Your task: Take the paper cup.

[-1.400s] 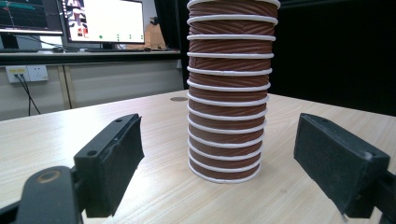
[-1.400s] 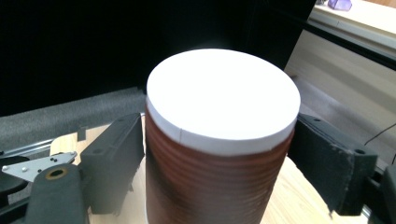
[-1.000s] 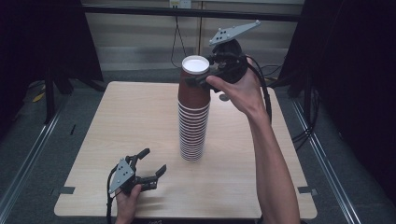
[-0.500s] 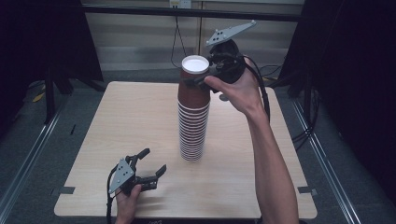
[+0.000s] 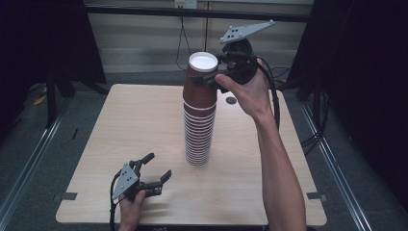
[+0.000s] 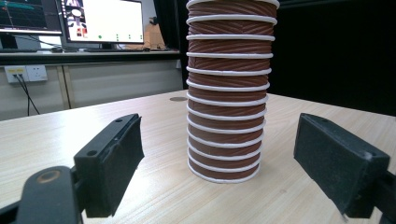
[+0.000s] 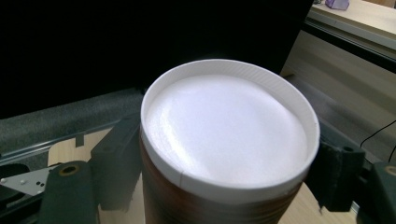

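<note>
A tall stack of brown ribbed paper cups (image 5: 198,134) stands upside down at the middle of the wooden table (image 5: 120,125). The top cup (image 5: 201,82), white base up, sits slightly raised over the stack. My right gripper (image 5: 208,78) is shut on it from the right, with a pad (image 7: 116,163) pressed against each side of the cup (image 7: 229,126). My left gripper (image 5: 159,165) rests near the table's front left edge. It is open and empty, and its pads (image 6: 114,158) frame the stack's lower part (image 6: 226,93) from a distance.
A small round mark (image 5: 231,100) lies on the table behind the stack. Monitors (image 6: 105,21) stand on a desk beyond the table. Dark curtains flank the table, and floor rails (image 5: 29,159) run along both sides.
My right gripper and the top cup have risen a little, and the gripper has tilted slightly. The left gripper has stayed still.
</note>
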